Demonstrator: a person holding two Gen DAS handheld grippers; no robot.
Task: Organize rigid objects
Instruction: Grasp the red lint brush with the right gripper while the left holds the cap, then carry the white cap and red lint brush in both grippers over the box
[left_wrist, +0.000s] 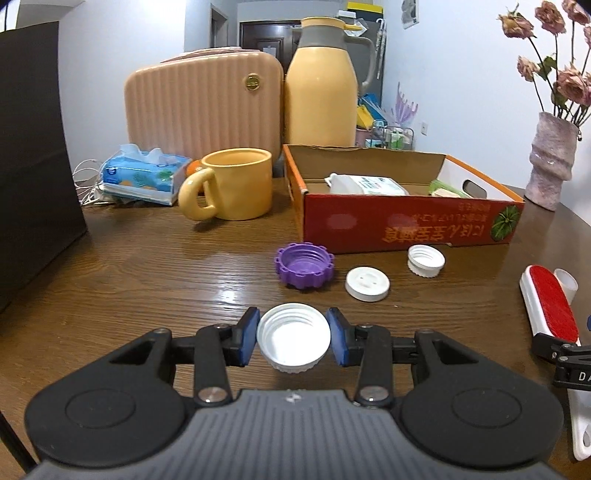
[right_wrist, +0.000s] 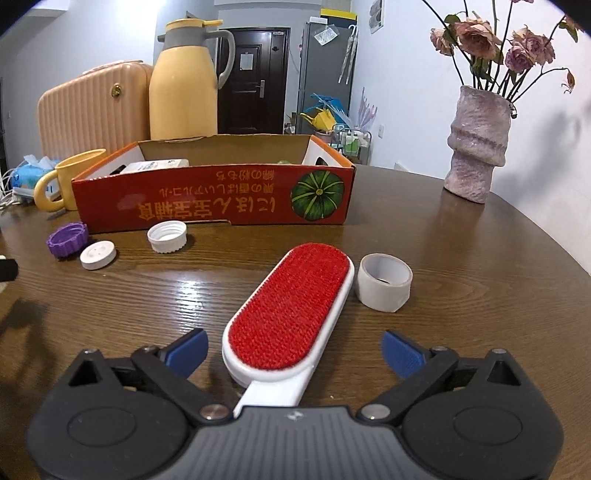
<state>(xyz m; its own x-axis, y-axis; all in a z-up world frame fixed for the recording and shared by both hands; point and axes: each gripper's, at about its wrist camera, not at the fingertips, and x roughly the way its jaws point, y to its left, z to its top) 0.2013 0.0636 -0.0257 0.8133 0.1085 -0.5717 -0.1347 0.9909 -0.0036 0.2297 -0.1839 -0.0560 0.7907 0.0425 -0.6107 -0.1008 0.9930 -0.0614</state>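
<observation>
The left gripper (left_wrist: 293, 338) holds a white cap (left_wrist: 293, 336) between its blue pads, open side up, above the wooden table (left_wrist: 147, 280), with a purple cap (left_wrist: 305, 269), a flat white lid (left_wrist: 367, 283) and another white cap (left_wrist: 426, 260) lying ahead of it, near the red cardboard box (left_wrist: 406, 225). The right gripper (right_wrist: 293, 350) stands wide, its pads apart on either side of the near end of the red lint brush (right_wrist: 291, 314), which seems to lie flat on the table. A roll of tape (right_wrist: 384, 282) sits just beside the brush's far end.
</observation>
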